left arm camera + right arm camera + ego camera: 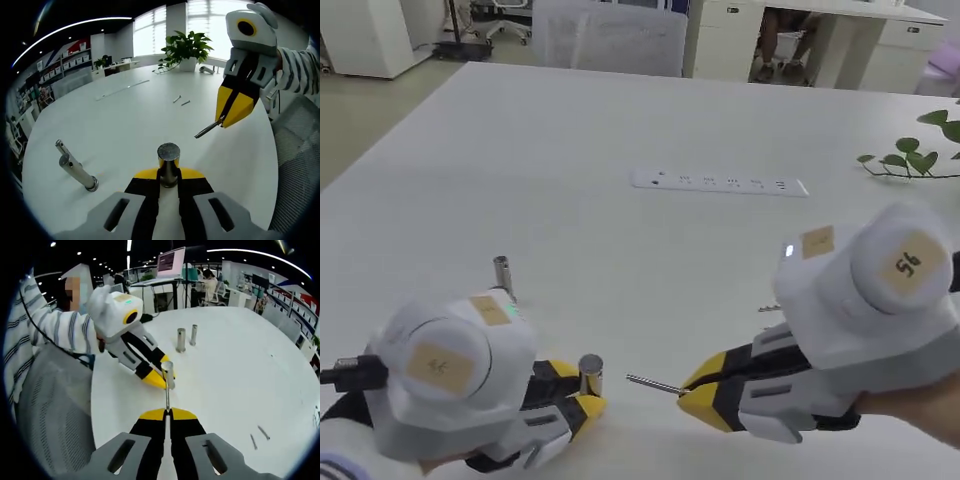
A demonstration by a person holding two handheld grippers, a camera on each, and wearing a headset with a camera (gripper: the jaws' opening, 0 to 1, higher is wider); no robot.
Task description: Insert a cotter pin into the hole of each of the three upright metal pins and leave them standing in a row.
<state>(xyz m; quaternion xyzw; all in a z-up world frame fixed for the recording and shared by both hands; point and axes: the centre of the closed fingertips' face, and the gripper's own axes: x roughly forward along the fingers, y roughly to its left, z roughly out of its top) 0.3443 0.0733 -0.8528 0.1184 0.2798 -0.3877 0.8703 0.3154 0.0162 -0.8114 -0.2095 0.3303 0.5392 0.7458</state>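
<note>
The work surface is a white table (620, 230).

1. Far left: two metal pins (186, 339) stand upright, just beside each other, clear of both grippers. In the head view they show behind the left gripper's body, one largely hiding the other.
2. Near left: the left gripper (582, 392) has its jaws pressed against a third metal pin (590, 373). In the left gripper view the yellow jaw tips clamp the lower shaft and the flat round head stands clear above them. This held pin is upright, near the table's near edge.
3. Centre: a cotter pin (655, 384) lies roughly level, its free end pointing left at the held pin. The end is near the held pin but apart from it in the head view and the left gripper view.
4. Near right: the right gripper (696, 392) pinches the cotter pin's right end between closed jaw tips.
5. Right: two spare cotter pins (180, 101) lie flat on the table, near each other, well apart from the grippers.
6. Far side: a white power strip (720, 183) lies flat; a leafy plant (920, 150) reaches in at the far right edge.
</note>
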